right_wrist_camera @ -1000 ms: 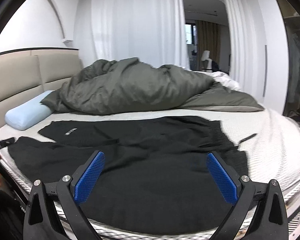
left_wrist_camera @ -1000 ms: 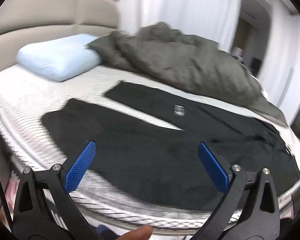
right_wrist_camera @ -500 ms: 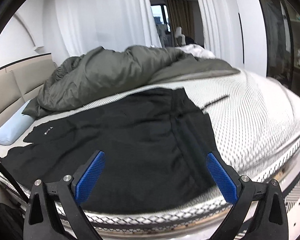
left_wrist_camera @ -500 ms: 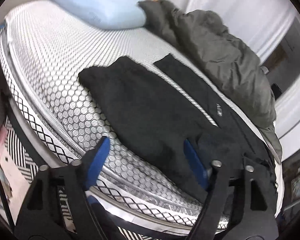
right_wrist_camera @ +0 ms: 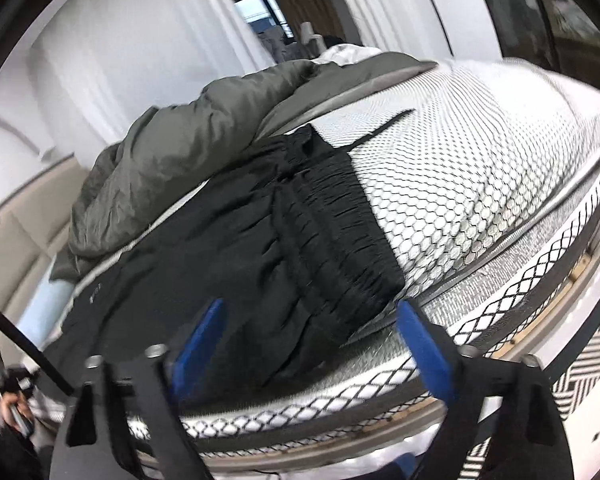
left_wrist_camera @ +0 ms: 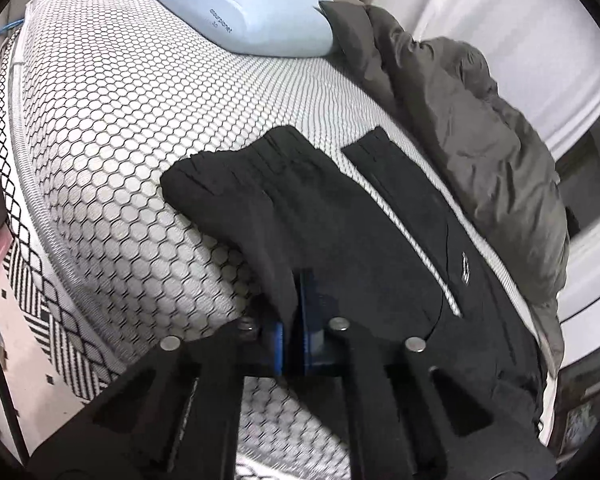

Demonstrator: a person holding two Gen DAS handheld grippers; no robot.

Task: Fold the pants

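Black pants (left_wrist_camera: 340,216) lie spread on a white mesh-patterned mattress (left_wrist_camera: 112,120), legs toward the pillow end. My left gripper (left_wrist_camera: 294,320) is shut on the near edge of the near pant leg, which bunches up between the blue pads. In the right wrist view the pants (right_wrist_camera: 260,248) show their gathered waistband (right_wrist_camera: 340,232) toward the right. My right gripper (right_wrist_camera: 312,344) is open, its blue pads straddling the near waistband corner at the mattress edge, not touching it as far as I can tell.
A grey-green duvet (left_wrist_camera: 480,128) is heaped along the far side of the bed; it also shows in the right wrist view (right_wrist_camera: 204,136). A light blue pillow (left_wrist_camera: 236,4) lies at the head. A black-and-white patterned rug (left_wrist_camera: 40,292) covers the floor.
My left gripper has closed on the edge of the near pant leg, after being open. My right gripper has swung right and down toward the waistband corner, staying open.
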